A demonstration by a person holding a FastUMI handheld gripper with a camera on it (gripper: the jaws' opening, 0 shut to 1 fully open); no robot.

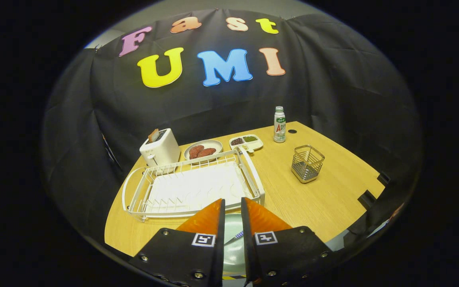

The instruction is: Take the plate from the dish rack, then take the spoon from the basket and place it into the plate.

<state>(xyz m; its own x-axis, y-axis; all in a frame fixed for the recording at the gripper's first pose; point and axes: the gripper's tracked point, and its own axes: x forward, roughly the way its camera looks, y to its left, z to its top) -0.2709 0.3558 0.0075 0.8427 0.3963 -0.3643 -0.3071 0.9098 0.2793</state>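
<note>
table (313,199): lying wide and bare to my 2 o'clock, with room to back away there.
dish rack (191,187): sitting just beyond my fingers at 12 o'clock, no plate in it.
basket (307,162): standing at 1 o'clock, looking empty.
plate (232,239): lying right under me.
spoon (235,237): showing in the gap over the plate, slanting toward 2 o'clock.
gripper (232,207): fingers standing narrowly apart; I cannot tell whether they are pinching the spoon.

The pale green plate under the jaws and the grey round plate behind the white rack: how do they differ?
The pale green plate lies below the narrowly parted jaws and holds a spoon; the grey round plate sits beyond the white wire dish rack and holds brown food pieces. Both lie flat on the wooden table.
</note>
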